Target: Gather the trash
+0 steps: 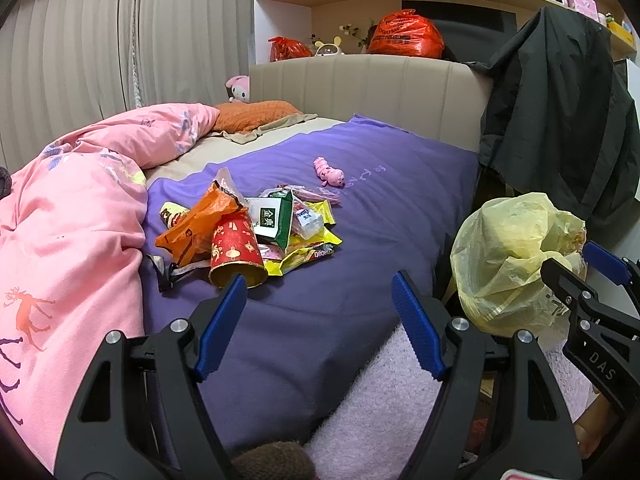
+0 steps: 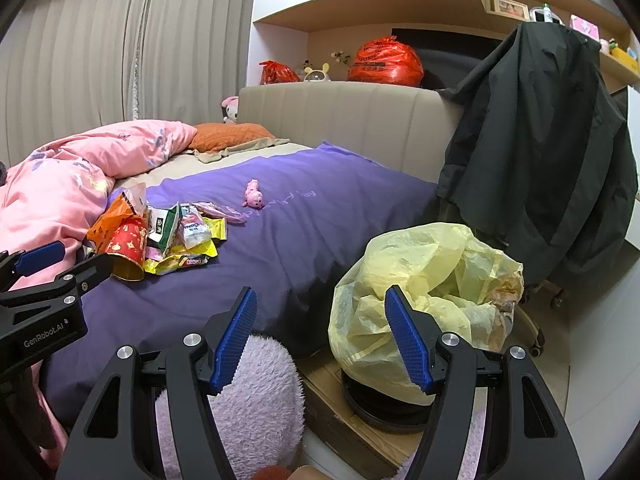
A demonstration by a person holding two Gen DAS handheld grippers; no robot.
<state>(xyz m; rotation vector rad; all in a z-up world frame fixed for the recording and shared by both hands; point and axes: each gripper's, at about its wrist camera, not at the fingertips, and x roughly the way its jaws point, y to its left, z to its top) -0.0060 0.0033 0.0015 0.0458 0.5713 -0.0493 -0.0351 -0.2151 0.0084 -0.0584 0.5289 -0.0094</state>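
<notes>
A heap of trash lies on the purple blanket (image 1: 360, 208): a red paper cup (image 1: 236, 252) on its side, an orange plastic bag (image 1: 196, 222), a green and white packet (image 1: 274, 218) and yellow wrappers (image 1: 308, 252). The same heap shows at left in the right wrist view, red cup (image 2: 128, 250) in front. A yellow bin bag (image 2: 424, 300) lines a dark bin beside the bed. My left gripper (image 1: 318, 292) hovers open just short of the cup, empty. My right gripper (image 2: 320, 308) is open and empty by the bag (image 1: 508, 256).
A small pink toy (image 1: 330, 172) rests beyond the heap. A pink duvet (image 1: 68, 220) is bunched at left. A dark jacket (image 2: 540, 168) hangs on a chair at right. A fluffy lilac cushion (image 2: 256, 396) sits under the grippers. Red bags (image 1: 404, 34) stand behind the headboard.
</notes>
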